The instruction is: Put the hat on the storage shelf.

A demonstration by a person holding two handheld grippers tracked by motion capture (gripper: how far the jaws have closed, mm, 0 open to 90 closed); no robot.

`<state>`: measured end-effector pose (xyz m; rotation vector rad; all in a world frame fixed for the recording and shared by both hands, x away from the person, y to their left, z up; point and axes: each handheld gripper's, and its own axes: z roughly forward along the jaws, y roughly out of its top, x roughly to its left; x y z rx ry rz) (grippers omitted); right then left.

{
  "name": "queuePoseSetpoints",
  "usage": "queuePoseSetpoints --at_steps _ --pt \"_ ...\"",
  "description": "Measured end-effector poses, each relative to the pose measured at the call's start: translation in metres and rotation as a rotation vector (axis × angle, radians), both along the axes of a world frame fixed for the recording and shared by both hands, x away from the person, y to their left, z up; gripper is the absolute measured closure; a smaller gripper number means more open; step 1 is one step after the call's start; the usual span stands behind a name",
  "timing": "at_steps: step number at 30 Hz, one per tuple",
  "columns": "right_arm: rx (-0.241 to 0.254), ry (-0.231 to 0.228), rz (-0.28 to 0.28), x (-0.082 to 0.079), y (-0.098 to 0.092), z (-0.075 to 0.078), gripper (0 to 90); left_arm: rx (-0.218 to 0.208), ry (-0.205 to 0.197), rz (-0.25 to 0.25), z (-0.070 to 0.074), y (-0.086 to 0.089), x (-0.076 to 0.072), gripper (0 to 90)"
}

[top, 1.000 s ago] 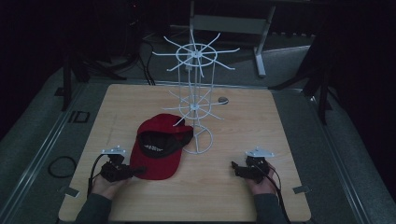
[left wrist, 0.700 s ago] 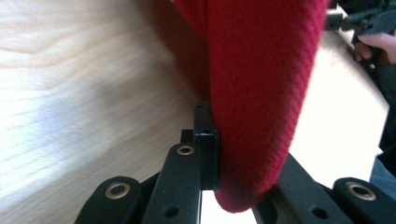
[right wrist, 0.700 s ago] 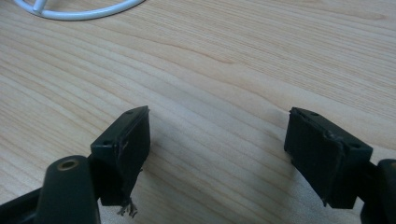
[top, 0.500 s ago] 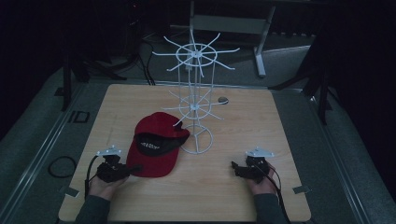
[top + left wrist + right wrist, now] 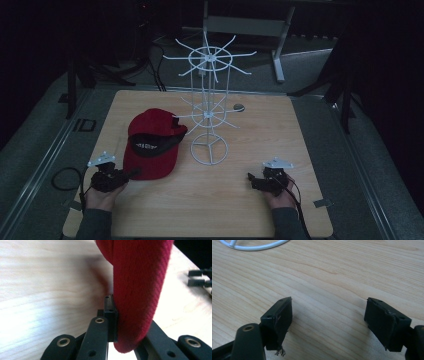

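Red cap (image 5: 152, 142) on the wooden table (image 5: 310, 150), its brim clamped between the jaws of the left gripper (image 5: 131, 174); in the left gripper view the brim (image 5: 136, 295) stands edge-on between the two black jaws, which press on both its sides. Right gripper (image 5: 328, 322) spread apart with bare table between its jaws; the ring base of the white wire rack (image 5: 209, 150) lies beyond the jaw tips.

Bare table (image 5: 329, 290) lies between and ahead of the right gripper's (image 5: 328, 322) spread jaws; the white rack's base (image 5: 254, 245) stands farther ahead.
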<state>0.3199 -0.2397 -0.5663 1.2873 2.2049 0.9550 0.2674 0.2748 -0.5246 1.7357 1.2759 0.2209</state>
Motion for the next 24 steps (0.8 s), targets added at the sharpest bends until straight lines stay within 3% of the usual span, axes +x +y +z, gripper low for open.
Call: queuePoseSetpoints --at_steps 17,24 --pt "0.0 0.0 0.0 0.0 0.0 0.0 22.4 0.033 -0.094 0.117 0.019 0.013 -0.006 86.0" --pt "0.0 0.0 0.0 0.0 0.0 0.0 22.4 0.02 -0.127 0.164 0.024 0.014 -0.006 85.9"
